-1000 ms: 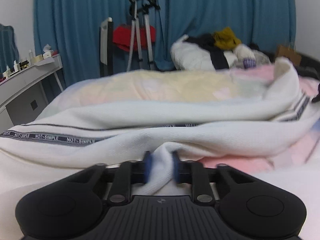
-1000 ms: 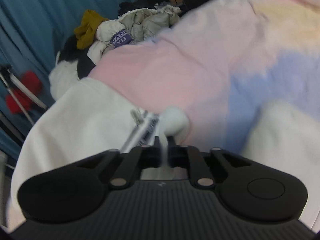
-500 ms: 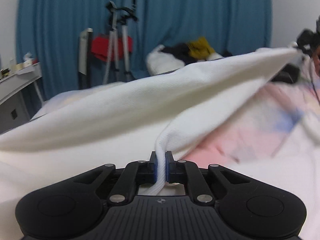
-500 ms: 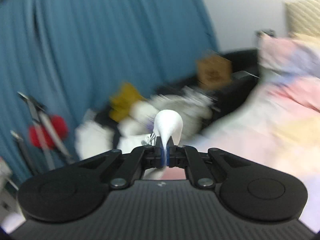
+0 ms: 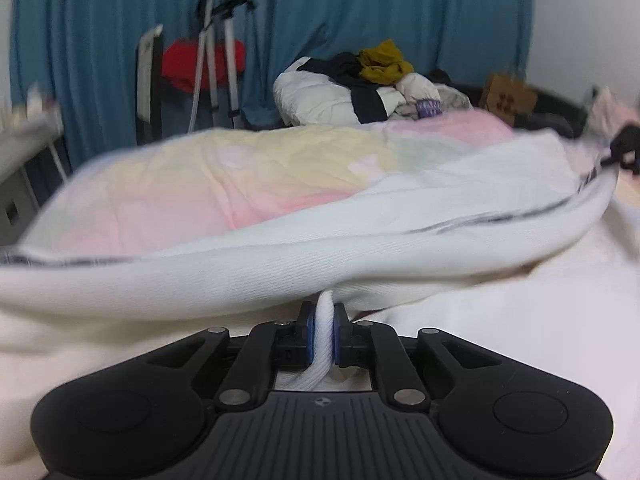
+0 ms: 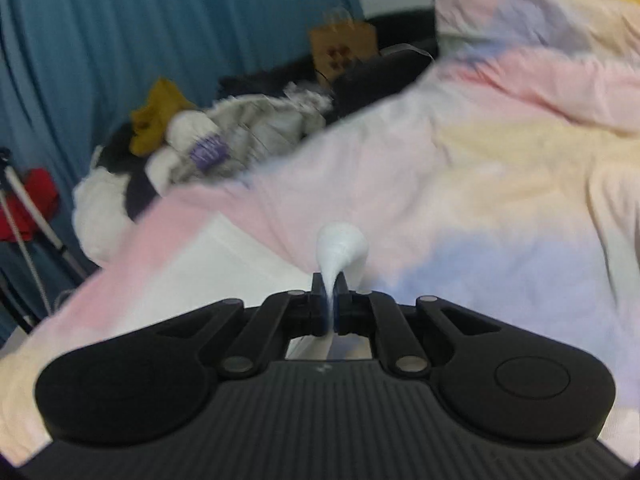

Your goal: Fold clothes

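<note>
A white garment (image 5: 400, 216) with a dark printed stripe lies stretched across the pastel bedspread (image 5: 224, 176). My left gripper (image 5: 324, 332) is shut on a bunched edge of it, low over the bed. My right gripper (image 6: 330, 304) is shut on another pinch of the white garment (image 6: 340, 244), which sticks up between the jaws. The right gripper also shows at the far right of the left wrist view (image 5: 624, 148), holding the garment's far end. More of the garment (image 6: 224, 256) lies left of the right gripper.
A heap of clothes (image 5: 360, 84) sits at the bed's far end before a blue curtain (image 5: 400, 8). A tripod (image 5: 216, 48) with a red item stands to the left. A white desk (image 5: 24, 148) is at the far left. A cardboard box (image 6: 344, 48) is behind.
Both grippers came down from a raised hold. The garment, lifted taut half a second ago, now sags low over the bedspread. The right view swung from the curtain back to the bed.
</note>
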Demonstrator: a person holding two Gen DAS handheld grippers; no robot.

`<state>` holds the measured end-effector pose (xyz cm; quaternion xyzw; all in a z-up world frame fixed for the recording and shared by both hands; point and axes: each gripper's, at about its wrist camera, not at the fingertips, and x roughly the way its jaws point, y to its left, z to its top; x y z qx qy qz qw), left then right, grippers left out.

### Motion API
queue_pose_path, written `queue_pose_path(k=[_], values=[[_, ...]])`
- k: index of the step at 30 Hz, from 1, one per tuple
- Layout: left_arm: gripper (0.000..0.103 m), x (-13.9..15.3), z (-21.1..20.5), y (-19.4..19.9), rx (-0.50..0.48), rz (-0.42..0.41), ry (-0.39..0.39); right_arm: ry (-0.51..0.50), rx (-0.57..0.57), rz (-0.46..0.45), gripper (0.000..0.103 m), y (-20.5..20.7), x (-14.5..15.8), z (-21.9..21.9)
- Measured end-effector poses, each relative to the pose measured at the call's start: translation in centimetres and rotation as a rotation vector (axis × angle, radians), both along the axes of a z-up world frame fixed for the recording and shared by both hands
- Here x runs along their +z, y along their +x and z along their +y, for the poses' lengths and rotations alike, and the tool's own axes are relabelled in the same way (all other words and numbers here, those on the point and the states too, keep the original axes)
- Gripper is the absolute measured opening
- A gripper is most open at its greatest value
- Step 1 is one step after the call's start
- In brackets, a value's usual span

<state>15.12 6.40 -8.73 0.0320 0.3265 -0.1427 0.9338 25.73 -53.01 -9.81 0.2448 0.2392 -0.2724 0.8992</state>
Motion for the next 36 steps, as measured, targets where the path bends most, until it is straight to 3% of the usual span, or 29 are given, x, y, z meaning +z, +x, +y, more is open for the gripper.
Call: queue_pose_path(k=[5,12,13,15,16,17,21,26,31,36], values=[[0.044,0.9,5.0,1.8,0.059,0.109,-0.341,0.023,0.012,-0.074,0.006,-0.7,3.1,0.5],[0.063,-1.8,11.7,3.9,0.226,0.243,-0.813,0.037,0.042,-0.208,0.006,-2.4,8.8,1.5],[0.062,-2.3,12.6,4.2,0.252,0.26,-0.877,0.035,0.049,-0.226,0.006,-2.6,9.6,1.8],[0.044,-3.2,14.5,4.8,0.306,0.294,-1.005,0.001,0.057,-0.243,0.006,-2.9,11.4,2.5],[0.02,-3.6,15.4,5.1,0.333,0.31,-1.069,-0.025,0.057,-0.248,0.006,-3.0,12.3,3.0],[0.004,-4.0,16.3,5.4,0.359,0.325,-1.131,-0.042,0.053,-0.266,0.006,-3.5,13.2,3.5],[0.004,-1.3,17.2,4.7,0.324,0.184,-1.155,-0.055,-0.007,-0.374,0.006,-6.9,15.8,5.5],[0.005,2.1,17.9,5.2,0.281,0.068,-1.139,-0.01,-0.051,-0.25,0.006,-1.5,12.1,3.7],[0.006,2.2,17.0,10.7,0.322,0.134,-1.041,0.036,-0.093,-0.12,0.006,4.1,8.3,1.9],[0.006,-0.6,16.3,17.5,0.39,0.22,-0.92,0.084,-0.115,0.0,0.007,10.0,4.1,0.1]])
